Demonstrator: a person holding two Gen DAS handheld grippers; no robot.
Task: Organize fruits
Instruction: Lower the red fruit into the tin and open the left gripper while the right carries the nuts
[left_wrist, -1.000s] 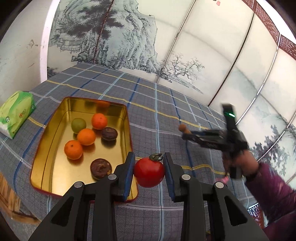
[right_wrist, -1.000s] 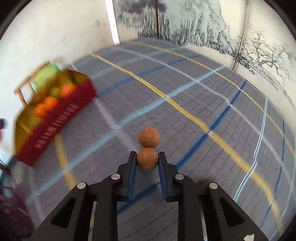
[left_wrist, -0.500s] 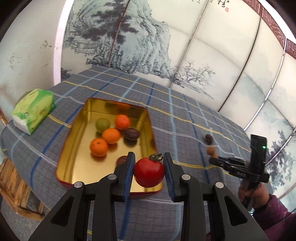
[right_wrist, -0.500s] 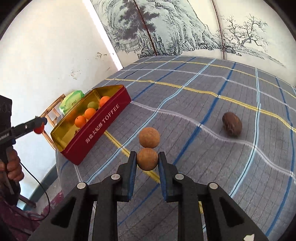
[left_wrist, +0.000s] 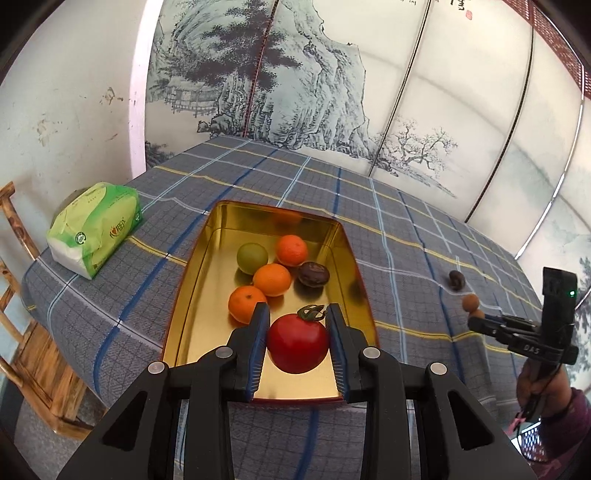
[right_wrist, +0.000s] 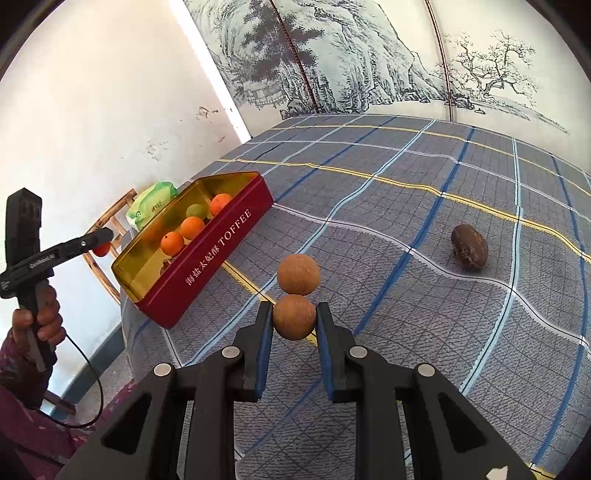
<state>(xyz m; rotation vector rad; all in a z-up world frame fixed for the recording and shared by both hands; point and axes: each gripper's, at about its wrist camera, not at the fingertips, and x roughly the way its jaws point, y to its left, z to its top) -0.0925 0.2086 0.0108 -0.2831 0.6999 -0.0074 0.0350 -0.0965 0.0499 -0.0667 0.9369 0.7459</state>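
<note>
Left tool (left_wrist: 297, 334) clenching tomato (left_wrist: 297, 347) above tin's near rim (left_wrist: 295, 400); right tool (right_wrist: 294, 322) gripping longan (right_wrist: 294, 316).

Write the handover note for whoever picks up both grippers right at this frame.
Left gripper: shut on the tomato, held over the near end of the tin.
Right gripper: shut on a longan, above the cloth, apart from the tin.
In the tin: three oranges, a green fruit, a dark fruit.
On the cloth: a second longan and a dark fruit.
Left to do: release the tomato into the tin, bring both longans and the loose dark fruit over.
</note>
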